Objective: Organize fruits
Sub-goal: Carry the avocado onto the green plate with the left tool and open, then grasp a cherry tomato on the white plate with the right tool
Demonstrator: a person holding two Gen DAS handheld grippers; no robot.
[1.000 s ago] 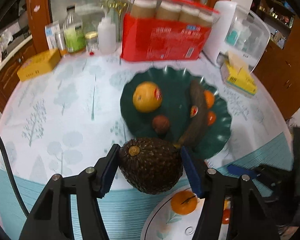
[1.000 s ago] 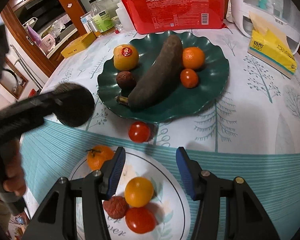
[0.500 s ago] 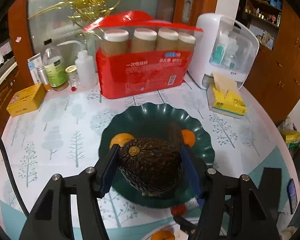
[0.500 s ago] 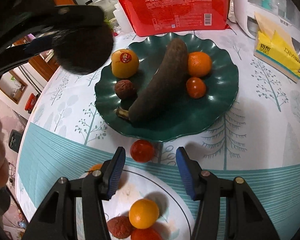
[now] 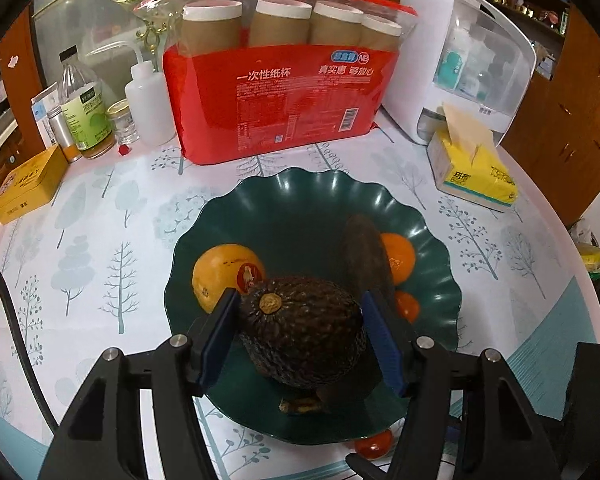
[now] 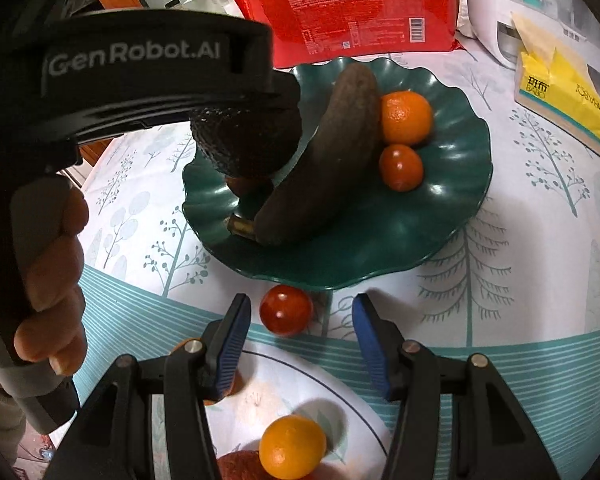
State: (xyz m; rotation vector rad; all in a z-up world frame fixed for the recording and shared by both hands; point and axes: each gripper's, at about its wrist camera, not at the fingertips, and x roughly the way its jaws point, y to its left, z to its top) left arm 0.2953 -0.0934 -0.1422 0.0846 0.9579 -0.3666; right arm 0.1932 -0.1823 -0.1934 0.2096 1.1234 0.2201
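Note:
My left gripper (image 5: 302,300) is shut on a dark, bumpy avocado (image 5: 300,332), and its jaws are opening. It hangs over the near left part of the green scalloped plate (image 5: 300,184). On that plate lie a yellow fruit with a sticker (image 5: 228,274), a blackened banana (image 6: 324,152), a mandarin (image 6: 404,118), a small tomato (image 6: 400,168) and a small brown fruit (image 6: 242,186) under the avocado (image 6: 244,140). My right gripper (image 6: 301,305) stands open above the far rim of the white plate (image 6: 340,384). A red tomato (image 6: 286,310) lies on the cloth just past its fingertips.
On the white plate lie an orange fruit (image 6: 292,446) and a reddish fruit at the frame's bottom. Behind the green plate stand a red pack of paper cups (image 5: 284,96), a white dispenser (image 5: 460,64), a yellow tissue box (image 5: 472,172), bottles (image 5: 88,116) and a yellow tin (image 5: 28,184).
The left gripper has carried the avocado from near the white plate to over the green plate. The right gripper has edged forward toward the loose tomato, still open.

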